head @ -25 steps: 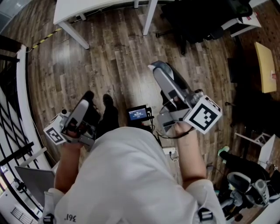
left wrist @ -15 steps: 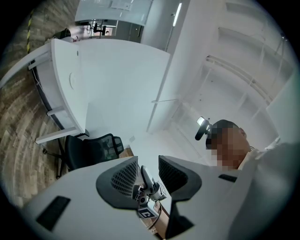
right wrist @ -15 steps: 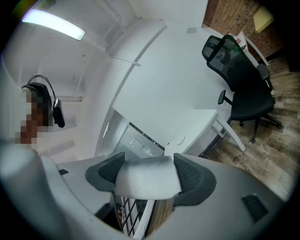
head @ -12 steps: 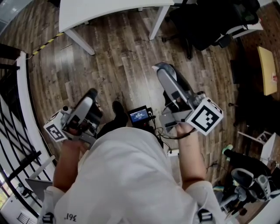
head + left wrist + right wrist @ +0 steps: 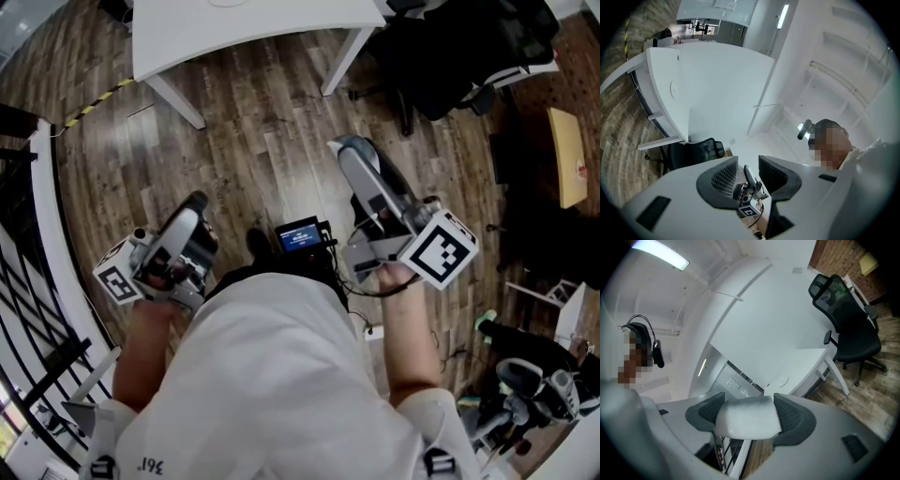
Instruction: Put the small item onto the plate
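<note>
A white foam block (image 5: 747, 423) is pinched between the dark ribbed pads of my right gripper (image 5: 749, 408), which is shut on it. In the head view that gripper (image 5: 339, 150) points away from the body over the wooden floor, its pale tip up. Held low at the left, my left gripper (image 5: 193, 208) is open; its own view shows the gripper (image 5: 747, 165) with a gap and nothing between the pads. A faint round shape (image 5: 783, 379), maybe a plate, lies on the white table (image 5: 253, 28).
A person in a white shirt (image 5: 281, 375) fills the lower head view. A black office chair (image 5: 450, 47) stands right of the table. A small screen device (image 5: 298, 236) hangs at the waist. Railings (image 5: 28, 309) run along the left, clutter (image 5: 525, 384) at the lower right.
The head view has shifted so that more of the white table shows at the top. Both grippers keep nearly the same pose; the foam block stays held.
</note>
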`<action>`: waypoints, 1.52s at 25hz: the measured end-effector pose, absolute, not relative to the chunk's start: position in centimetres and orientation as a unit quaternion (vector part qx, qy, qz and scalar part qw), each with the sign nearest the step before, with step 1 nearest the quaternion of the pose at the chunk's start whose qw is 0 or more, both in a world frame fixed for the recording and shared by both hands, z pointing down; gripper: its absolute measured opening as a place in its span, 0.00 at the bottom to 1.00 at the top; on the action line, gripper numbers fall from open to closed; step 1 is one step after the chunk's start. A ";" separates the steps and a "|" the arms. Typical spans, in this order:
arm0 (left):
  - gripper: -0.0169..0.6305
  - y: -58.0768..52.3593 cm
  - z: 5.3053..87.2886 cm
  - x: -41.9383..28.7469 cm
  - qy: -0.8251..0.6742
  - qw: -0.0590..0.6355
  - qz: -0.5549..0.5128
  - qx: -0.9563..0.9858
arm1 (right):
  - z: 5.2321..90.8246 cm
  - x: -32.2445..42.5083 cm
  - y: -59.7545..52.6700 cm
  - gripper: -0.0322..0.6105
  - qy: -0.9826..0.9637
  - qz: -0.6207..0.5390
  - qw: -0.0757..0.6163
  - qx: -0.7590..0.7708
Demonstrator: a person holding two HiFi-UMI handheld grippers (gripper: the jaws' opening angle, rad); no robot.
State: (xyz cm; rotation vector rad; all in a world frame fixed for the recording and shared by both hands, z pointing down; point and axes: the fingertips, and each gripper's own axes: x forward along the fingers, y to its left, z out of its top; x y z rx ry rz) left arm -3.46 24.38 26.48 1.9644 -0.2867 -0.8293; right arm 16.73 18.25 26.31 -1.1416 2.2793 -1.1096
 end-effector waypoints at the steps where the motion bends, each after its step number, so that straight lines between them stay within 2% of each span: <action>1: 0.22 24.3 26.4 -3.5 -0.117 0.474 -0.340 0.803 | 26.3 16.6 18.1 0.57 0.807 -0.393 0.178 -0.404; 14: 0.22 15.1 27.3 -4.5 -0.165 0.461 -0.355 0.796 | 27.9 14.4 6.4 0.57 0.825 -0.412 0.149 -0.356; 25: 0.22 5.3 26.9 0.1 -0.212 0.448 -0.368 0.787 | 27.4 16.6 -5.0 0.57 0.847 -0.422 0.121 -0.300; 38: 0.22 0.8 28.0 4.3 -0.235 0.448 -0.360 0.784 | 29.1 19.0 -10.4 0.57 0.852 -0.436 0.109 -0.270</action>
